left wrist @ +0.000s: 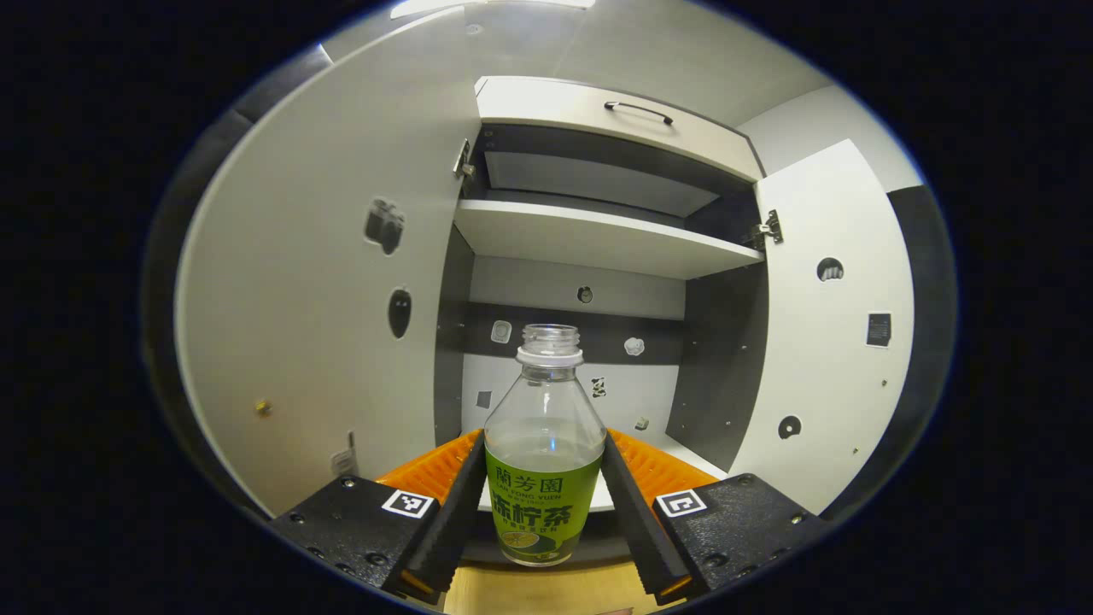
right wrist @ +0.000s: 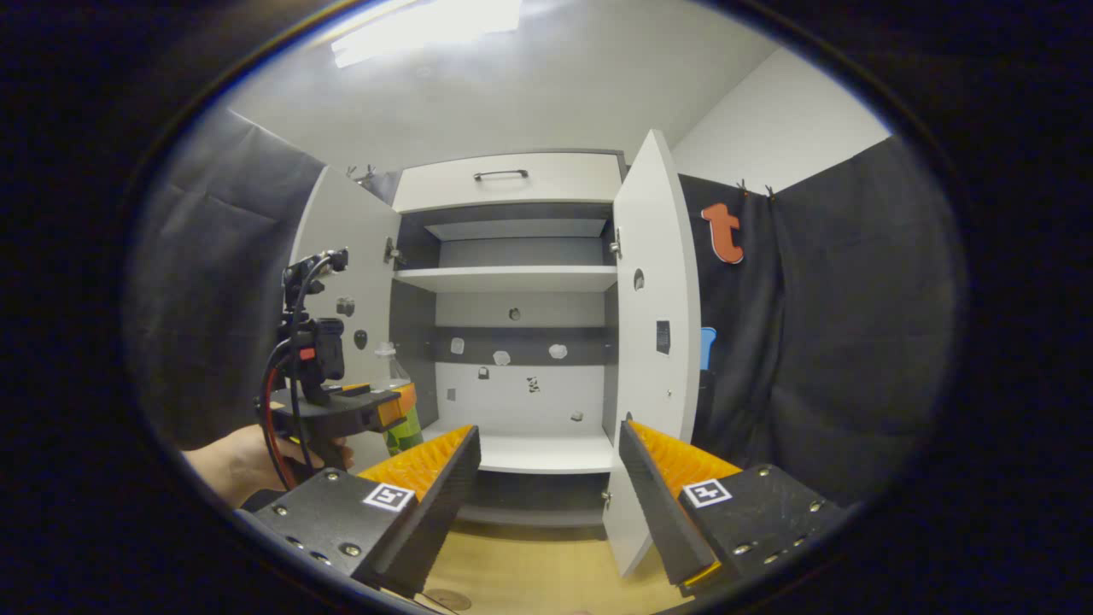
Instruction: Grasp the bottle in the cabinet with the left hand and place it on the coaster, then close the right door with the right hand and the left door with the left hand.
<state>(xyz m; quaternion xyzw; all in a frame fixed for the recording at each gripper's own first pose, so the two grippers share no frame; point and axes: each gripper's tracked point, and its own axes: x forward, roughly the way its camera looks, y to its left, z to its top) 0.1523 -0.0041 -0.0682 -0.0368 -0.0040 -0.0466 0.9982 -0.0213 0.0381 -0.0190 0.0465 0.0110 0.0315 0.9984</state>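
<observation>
Before the open cabinet [left wrist: 598,239], left gripper [left wrist: 544,504] fingers clamping half-full bottle [left wrist: 544,453], right gripper [right wrist: 546,478] wide.

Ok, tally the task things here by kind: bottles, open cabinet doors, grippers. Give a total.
Bottles: 1, the bottle between the left gripper jaws.
Open cabinet doors: 2, the left door and the right door.
Grippers: 2, counting the right gripper.
Total: 5

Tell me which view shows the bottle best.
The left gripper view: the bottle stands close and central between the left tool's fingers, uncapped. The right gripper view shows only a sliver behind that tool.
</observation>
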